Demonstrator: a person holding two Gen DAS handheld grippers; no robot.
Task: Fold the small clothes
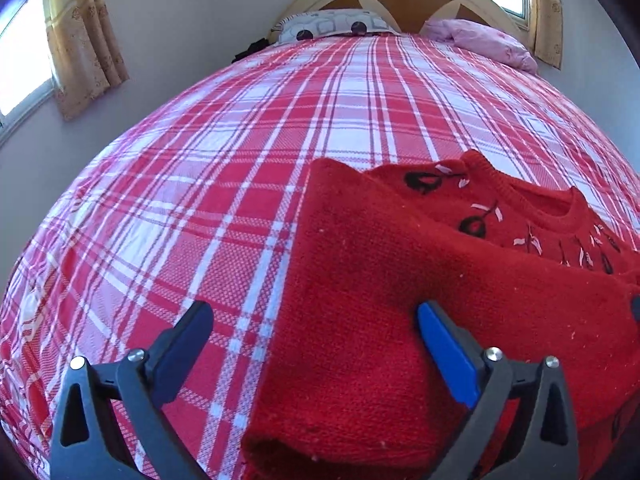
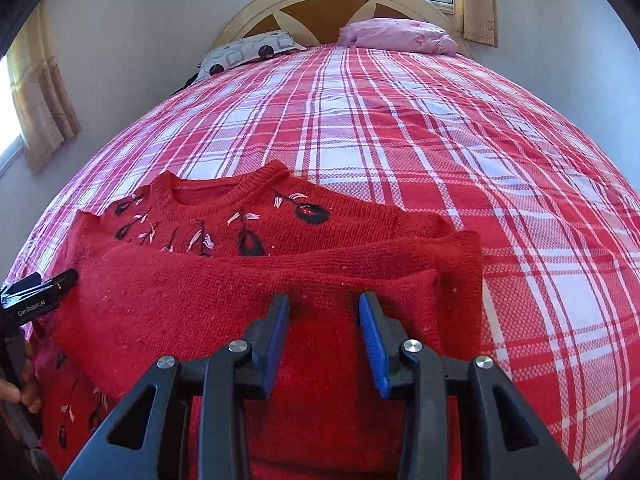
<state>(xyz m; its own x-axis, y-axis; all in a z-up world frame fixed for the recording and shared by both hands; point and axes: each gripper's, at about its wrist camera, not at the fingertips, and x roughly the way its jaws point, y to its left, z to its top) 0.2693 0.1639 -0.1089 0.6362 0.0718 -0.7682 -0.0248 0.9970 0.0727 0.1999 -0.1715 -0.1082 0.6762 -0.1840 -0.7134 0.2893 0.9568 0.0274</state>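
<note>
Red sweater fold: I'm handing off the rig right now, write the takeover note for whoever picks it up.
Left gripper: jaws wide open over the sweater's left edge, holding nothing.
Right gripper: jaws partly open above the knit, no fabric pinched.
Red sweater: flat on the plaid bedspread, collar towards the headboard.
Done: both sleeves are folded across the chest.
Left: probably fold the body hem to collar, then smooth it.

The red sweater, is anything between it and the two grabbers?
Nothing visible is in the way. The red sweater lies on the plaid bedspread, directly under the open left gripper and the right gripper. The pillows sit far off at the headboard.
</note>
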